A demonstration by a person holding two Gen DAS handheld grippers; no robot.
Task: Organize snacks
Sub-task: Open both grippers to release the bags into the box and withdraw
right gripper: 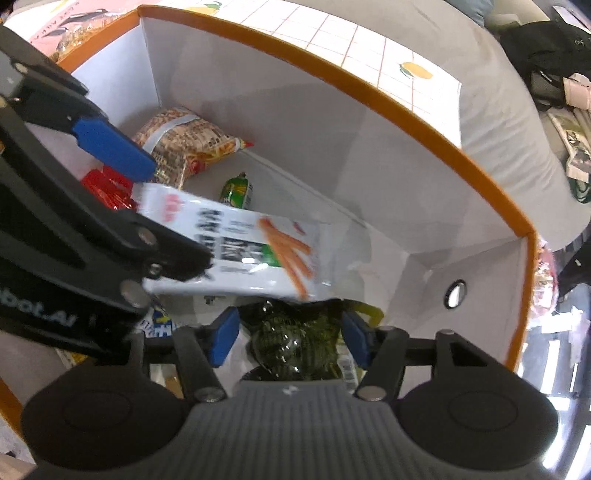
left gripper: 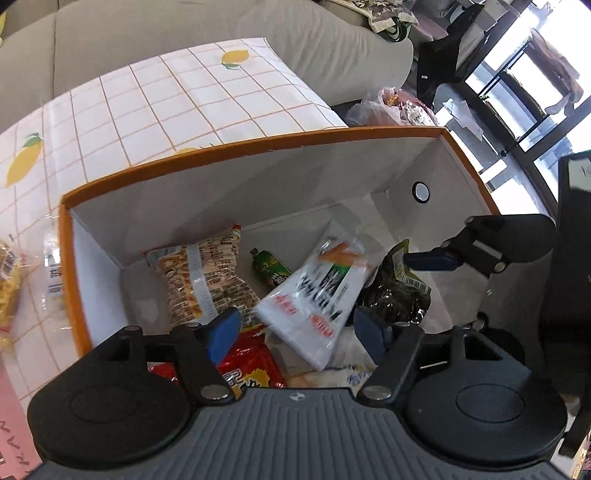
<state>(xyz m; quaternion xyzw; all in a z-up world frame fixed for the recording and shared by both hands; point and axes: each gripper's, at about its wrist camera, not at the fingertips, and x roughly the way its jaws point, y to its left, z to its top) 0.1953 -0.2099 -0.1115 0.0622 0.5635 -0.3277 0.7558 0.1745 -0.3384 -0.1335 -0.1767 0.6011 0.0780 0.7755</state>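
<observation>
An orange-rimmed white box (left gripper: pixel 258 147) (right gripper: pixel 406 110) holds several snacks. A white packet with orange sticks (left gripper: pixel 314 295) (right gripper: pixel 236 243) lies tilted, blurred, over the others, between the open fingers of my left gripper (left gripper: pixel 295 336), not clamped. Below lie a tan printed bag (left gripper: pixel 207 280) (right gripper: pixel 184 144), a small green packet (left gripper: pixel 269 267) (right gripper: pixel 236 192), a red bag (left gripper: pixel 251 365) (right gripper: pixel 107 188) and a dark green packet (left gripper: pixel 399 295) (right gripper: pixel 295 339). My right gripper (right gripper: pixel 288 339) is open, its fingers astride the dark green packet; one of its fingers (left gripper: pixel 432 260) shows in the left wrist view.
The box stands on a white grid tablecloth with lemon prints (left gripper: pixel 166 99). A yellow snack bag (left gripper: pixel 7 288) lies on the table left of the box. A grey sofa (left gripper: pixel 221 26) is behind. A plastic bag of goods (left gripper: pixel 391 107) sits on the floor beyond.
</observation>
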